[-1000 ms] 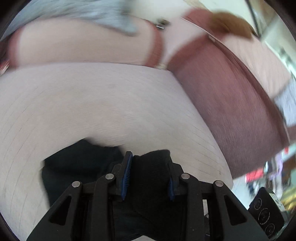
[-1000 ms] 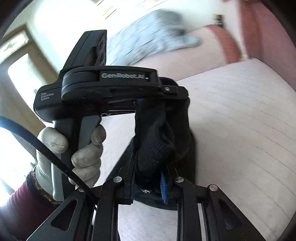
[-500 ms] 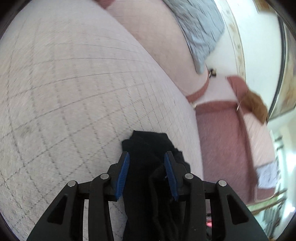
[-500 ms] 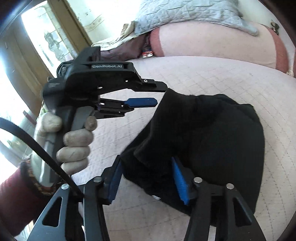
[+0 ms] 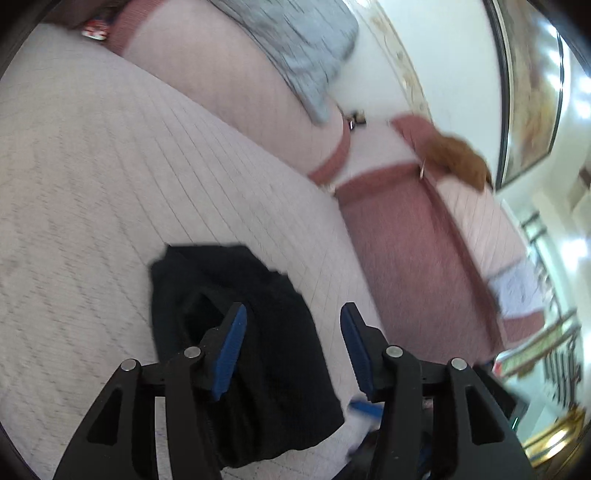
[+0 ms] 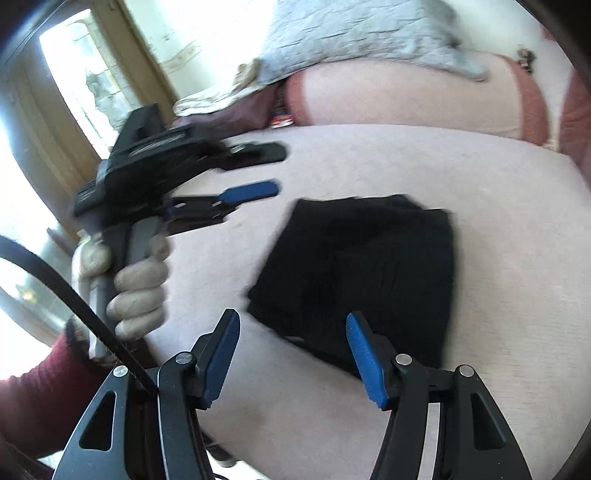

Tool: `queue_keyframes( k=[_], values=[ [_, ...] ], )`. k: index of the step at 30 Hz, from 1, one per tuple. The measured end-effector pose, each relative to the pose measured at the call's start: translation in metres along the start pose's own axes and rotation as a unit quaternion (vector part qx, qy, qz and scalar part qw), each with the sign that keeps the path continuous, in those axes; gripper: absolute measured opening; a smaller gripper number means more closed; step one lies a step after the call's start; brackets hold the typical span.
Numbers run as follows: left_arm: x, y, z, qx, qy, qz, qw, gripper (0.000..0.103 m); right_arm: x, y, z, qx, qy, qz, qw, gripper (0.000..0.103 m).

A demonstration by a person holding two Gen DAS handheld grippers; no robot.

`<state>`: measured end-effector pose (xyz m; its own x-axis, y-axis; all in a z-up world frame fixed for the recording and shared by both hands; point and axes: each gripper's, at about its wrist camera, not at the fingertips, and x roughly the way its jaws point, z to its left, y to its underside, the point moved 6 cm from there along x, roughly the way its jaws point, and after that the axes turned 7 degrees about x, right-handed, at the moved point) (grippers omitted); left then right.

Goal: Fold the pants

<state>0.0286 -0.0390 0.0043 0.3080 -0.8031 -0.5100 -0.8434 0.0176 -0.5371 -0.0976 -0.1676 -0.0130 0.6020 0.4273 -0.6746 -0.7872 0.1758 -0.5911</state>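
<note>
Pants point(image 6: 362, 273) lie in a compact folded stack on the bed point(image 6: 498, 206), so both left gripper point(image 5: 293, 332) and right gripper point(image 6: 293, 347) fingers are wide open, holding nothing.

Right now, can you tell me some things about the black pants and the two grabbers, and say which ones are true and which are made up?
1. The black pants lie folded on the quilted cushion. True.
2. The right gripper is squeezing the pants. False: its jaws are wide open and hold nothing.
3. The left gripper is open. True.
4. A grey blanket covers the pants. False: it lies on the backrest behind them.
5. A gloved hand holds the left gripper's handle. True.
</note>
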Motion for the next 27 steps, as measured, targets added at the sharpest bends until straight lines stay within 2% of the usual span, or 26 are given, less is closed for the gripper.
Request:
queue_keyframes(
  k=[2,5,9,13,15,18,20,24,27],
  values=[
    [0.016,0.007,0.003,0.013,-0.033,0.022,0.9991,0.052,0.0,-0.011,-0.017,0.024,0.018,-0.008,1.0,0.065],
    [0.033,0.016,0.023,0.013,-0.095,0.052,0.9941,0.052,0.006,-0.021,-0.047,0.073,0.009,-0.011,0.997,0.065],
    [0.038,0.02,0.045,0.009,-0.141,0.054,0.9885,0.052,0.034,-0.015,-0.081,0.141,-0.008,0.02,0.99,0.066],
    [0.031,0.015,0.043,0.001,-0.13,0.05,0.9902,0.052,0.053,-0.002,-0.102,0.2,-0.048,0.032,0.978,0.075],
    [0.018,0.006,0.04,-0.002,-0.136,0.025,0.9904,0.052,0.049,0.0,-0.108,0.216,-0.065,0.027,0.974,0.075],
    [-0.003,-0.003,0.041,-0.01,-0.149,-0.004,0.9887,0.053,0.041,-0.005,-0.119,0.209,-0.051,0.013,0.977,0.075],
    [-0.012,0.001,0.045,-0.016,-0.154,-0.01,0.9879,0.056,0.039,-0.007,-0.126,0.219,-0.054,0.006,0.974,0.075],
    [-0.01,0.01,0.042,-0.015,-0.172,-0.004,0.9849,0.057,0.042,-0.004,-0.136,0.252,-0.062,0.005,0.966,0.075],
    [-0.014,0.016,0.033,0.012,-0.219,-0.005,0.9757,0.058,0.041,-0.001,-0.134,0.246,-0.049,-0.003,0.968,0.077]
  ],
)
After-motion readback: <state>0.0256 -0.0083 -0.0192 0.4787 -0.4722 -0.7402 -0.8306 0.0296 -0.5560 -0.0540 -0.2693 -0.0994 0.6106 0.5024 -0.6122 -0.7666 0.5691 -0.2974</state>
